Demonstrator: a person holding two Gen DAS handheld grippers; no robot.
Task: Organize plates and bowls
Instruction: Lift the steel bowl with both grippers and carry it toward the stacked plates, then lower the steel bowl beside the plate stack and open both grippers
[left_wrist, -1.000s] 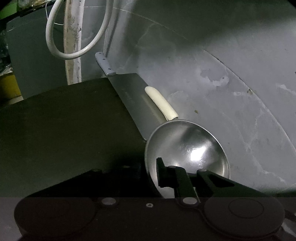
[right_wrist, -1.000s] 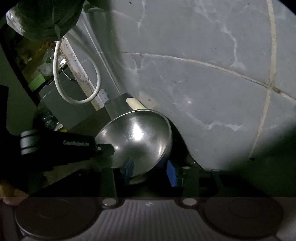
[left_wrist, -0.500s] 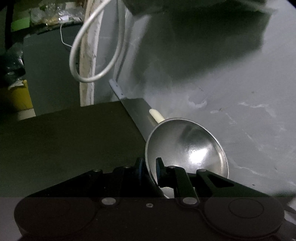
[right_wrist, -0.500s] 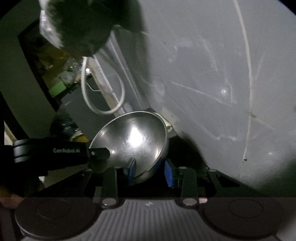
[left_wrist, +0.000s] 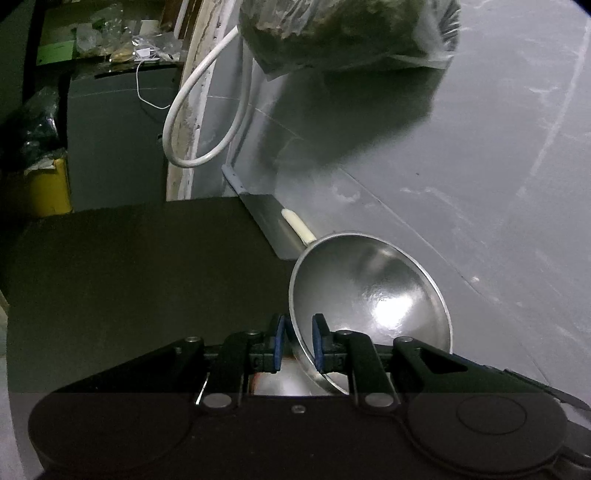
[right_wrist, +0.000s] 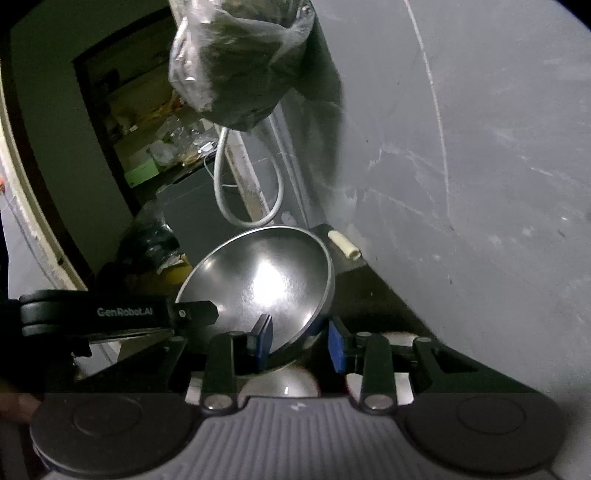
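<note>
Blue rubber pads lined both pairs of fingers, and both pairs straddled the rim of the same steel bowl (left_wrist: 369, 306). In the left wrist view the left gripper (left_wrist: 297, 341) had one pad inside the rim and one outside, with a thin gap showing on each side, so it looked narrowed around the edge rather than clamped; whether it truly bore on the metal could not be told. In the right wrist view the right gripper (right_wrist: 299, 341) stood wider, its inner pad close against the bowl's inside wall and its outer pad clear of the metal.

The bowl was tilted up on edge, its shiny hollow turned toward both cameras, raised above a dark counter (left_wrist: 140, 266) near the grey wall (left_wrist: 480, 166). Just behind it a pale candle-like stick (right_wrist: 344, 245) lay on a metal ledge (left_wrist: 269, 221). Farther out, a white hose (left_wrist: 192, 122) looped down a wooden post, and a plastic bag (right_wrist: 240, 62) of dark stuff hung overhead.

The risk, as I judge it, was a slip. Thin polished steel gives pads little to bite, and with the right fingers slack, the bowl's weight seemed to hang from the left edge alone. A loose left grip or an uneven pull could let it swing, drop to the counter, or knock the stick off the ledge.
</note>
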